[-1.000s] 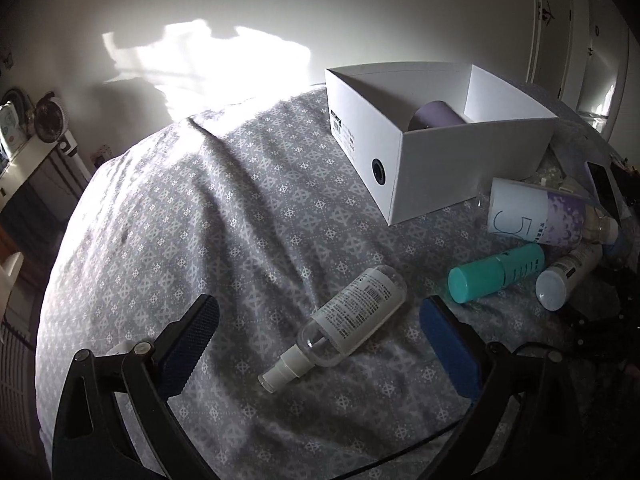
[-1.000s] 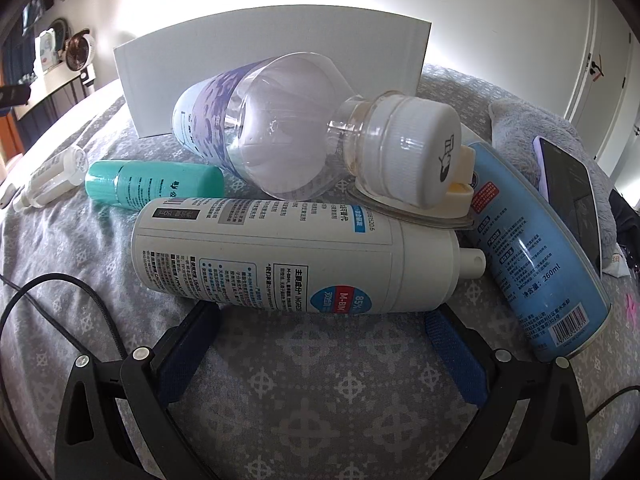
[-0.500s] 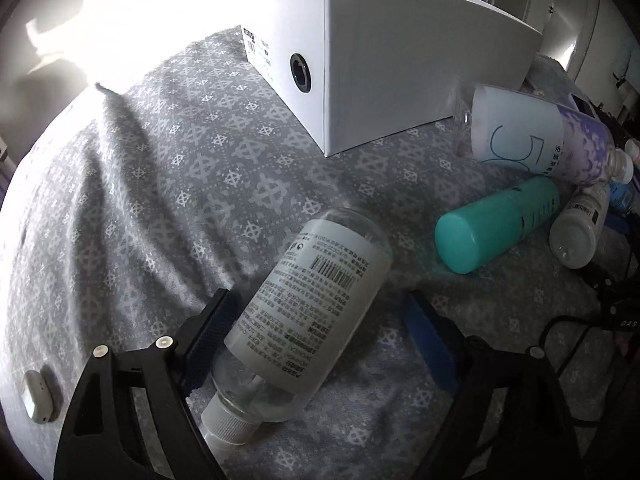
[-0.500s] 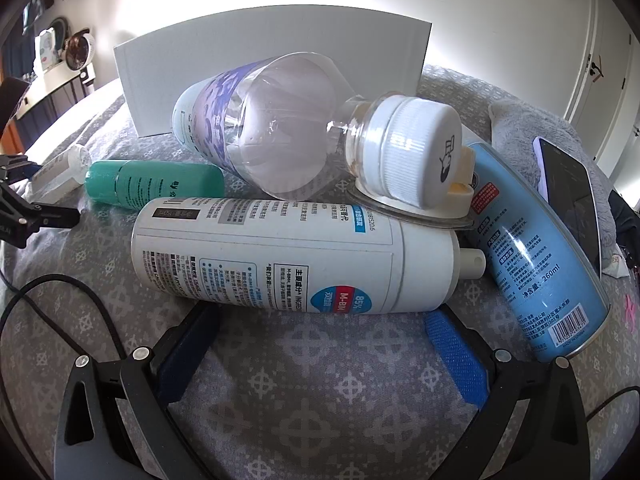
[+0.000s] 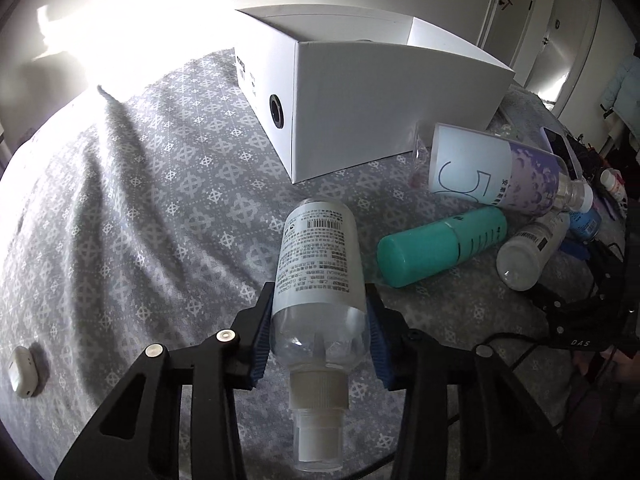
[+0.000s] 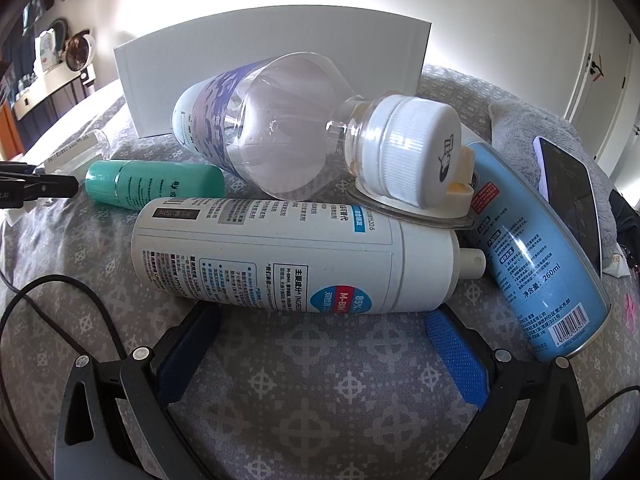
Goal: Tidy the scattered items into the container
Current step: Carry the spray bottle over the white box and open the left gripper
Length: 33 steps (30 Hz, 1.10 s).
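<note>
My left gripper (image 5: 319,312) is shut on a clear spray bottle (image 5: 318,264) with a white label, nozzle pointing toward the camera. Behind it stands the open white box (image 5: 392,92). To the right lie a teal bottle (image 5: 440,246), a large purple-labelled bottle (image 5: 500,172) and a white bottle (image 5: 528,256). My right gripper (image 6: 320,328) is open and empty, its blue pads just short of the white bottle (image 6: 288,256). Beyond lie the purple-labelled bottle (image 6: 288,124), the teal bottle (image 6: 152,184), a blue spray can (image 6: 532,260) and the box wall (image 6: 272,64).
Everything lies on a grey patterned bedspread (image 5: 140,200). A phone (image 6: 568,196) rests on a grey towel at the right. A small white case (image 5: 22,372) lies at the left. Black cables (image 6: 60,300) trail over the bed. Cupboard doors stand behind.
My left gripper moved down and in on the clear spray bottle and closed on it. The right gripper has stayed in place, open.
</note>
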Each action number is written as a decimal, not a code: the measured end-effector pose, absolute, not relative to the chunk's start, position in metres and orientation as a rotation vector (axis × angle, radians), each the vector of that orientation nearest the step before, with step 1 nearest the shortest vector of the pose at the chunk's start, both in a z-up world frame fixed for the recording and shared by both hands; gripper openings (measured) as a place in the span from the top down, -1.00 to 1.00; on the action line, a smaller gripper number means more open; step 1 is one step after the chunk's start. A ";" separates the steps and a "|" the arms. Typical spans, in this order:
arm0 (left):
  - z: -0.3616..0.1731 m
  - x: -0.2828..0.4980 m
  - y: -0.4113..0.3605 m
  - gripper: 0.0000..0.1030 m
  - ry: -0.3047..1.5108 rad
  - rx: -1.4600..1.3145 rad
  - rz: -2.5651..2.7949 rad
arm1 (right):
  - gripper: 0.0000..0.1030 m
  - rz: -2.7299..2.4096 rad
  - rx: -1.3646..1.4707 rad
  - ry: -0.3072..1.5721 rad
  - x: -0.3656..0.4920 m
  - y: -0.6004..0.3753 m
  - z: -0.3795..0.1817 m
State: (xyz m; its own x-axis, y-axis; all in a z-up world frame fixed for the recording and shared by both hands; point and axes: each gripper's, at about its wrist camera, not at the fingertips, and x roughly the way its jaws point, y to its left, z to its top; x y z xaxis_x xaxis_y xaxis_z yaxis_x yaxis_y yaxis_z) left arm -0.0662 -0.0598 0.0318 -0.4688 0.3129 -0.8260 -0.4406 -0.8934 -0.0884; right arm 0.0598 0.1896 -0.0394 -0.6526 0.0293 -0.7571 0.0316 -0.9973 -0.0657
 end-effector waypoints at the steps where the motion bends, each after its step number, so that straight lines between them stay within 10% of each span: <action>1: 0.034 -0.063 -0.059 0.23 0.178 -1.281 2.364 | -1.00 -2.852 1.309 0.115 0.061 0.188 -0.039; 18: 0.114 -0.042 -0.054 0.23 -0.062 -1.056 2.340 | -1.00 -2.852 1.309 0.114 0.060 0.190 -0.039; 33: 0.157 -0.182 0.001 0.23 -0.377 -0.984 2.524 | -1.00 -2.852 1.309 0.114 0.060 0.190 -0.039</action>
